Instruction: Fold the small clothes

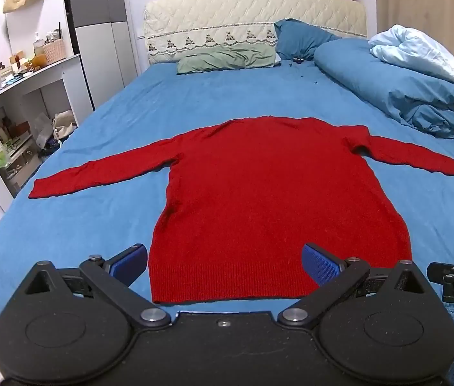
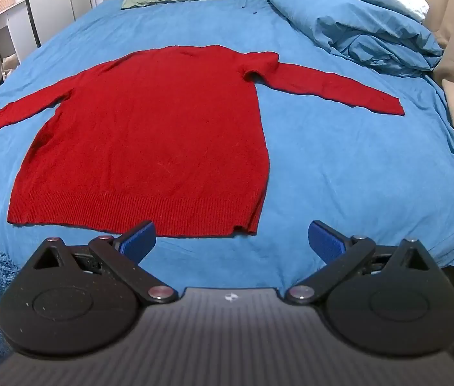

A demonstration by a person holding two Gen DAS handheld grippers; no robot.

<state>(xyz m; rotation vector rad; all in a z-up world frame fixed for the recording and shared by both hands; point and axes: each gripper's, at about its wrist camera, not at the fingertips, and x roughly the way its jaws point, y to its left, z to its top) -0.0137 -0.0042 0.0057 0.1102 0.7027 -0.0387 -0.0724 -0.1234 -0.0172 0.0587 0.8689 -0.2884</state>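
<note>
A red knit sweater with a ribbed hem lies flat, sleeves spread, mid-frame on the soft blue bed, while the left gripper and right gripper hover at its hem, jaws wide apart and empty.

- Red sweater, plain knit with a ribbed hem, ahead of the left gripper (blue pads, black frame).
- Blue bedsheet beneath it.
- Beyond: sage-green pillow, cream quilted headboard with an embroidered border.
</note>
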